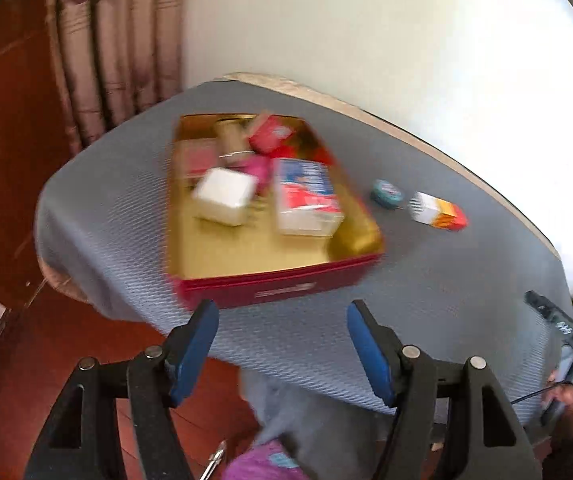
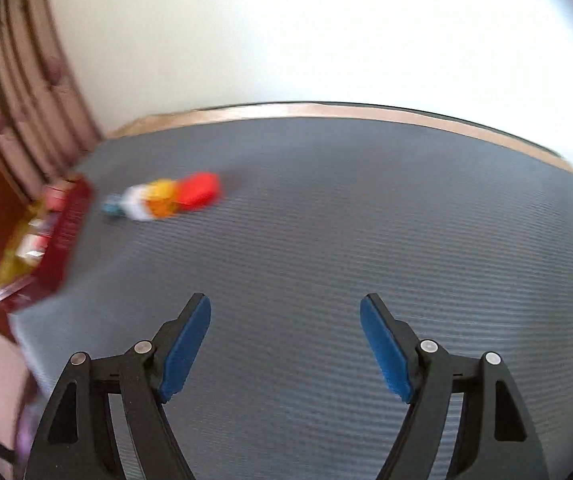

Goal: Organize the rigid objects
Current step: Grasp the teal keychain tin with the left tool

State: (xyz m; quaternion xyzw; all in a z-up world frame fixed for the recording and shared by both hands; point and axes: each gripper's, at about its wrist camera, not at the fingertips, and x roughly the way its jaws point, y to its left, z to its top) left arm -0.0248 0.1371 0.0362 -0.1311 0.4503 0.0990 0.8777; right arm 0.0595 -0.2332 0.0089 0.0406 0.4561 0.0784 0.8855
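Note:
A red box with a gold inside [image 1: 278, 284] sits on the grey mat and holds several small boxes, among them a white one [image 1: 224, 196] and a blue-red-white one [image 1: 306, 196]. To its right on the mat lie a small teal round tin [image 1: 386, 192] and a white-orange-red carton [image 1: 438, 210]. My left gripper [image 1: 282, 316] is open and empty, just in front of the box's near wall. My right gripper [image 2: 284, 312] is open and empty above bare mat. In the right wrist view the carton [image 2: 174, 196], tin [image 2: 111, 205] and box [image 2: 66, 240] lie far left, blurred.
The grey mat [image 2: 326, 220] covers a table with a tan edge [image 2: 326, 110] against a white wall. A curtain [image 1: 114, 48] hangs at the left. The other gripper's black body [image 1: 558, 320] shows at the right edge. Red-brown floor lies below the table's near edge.

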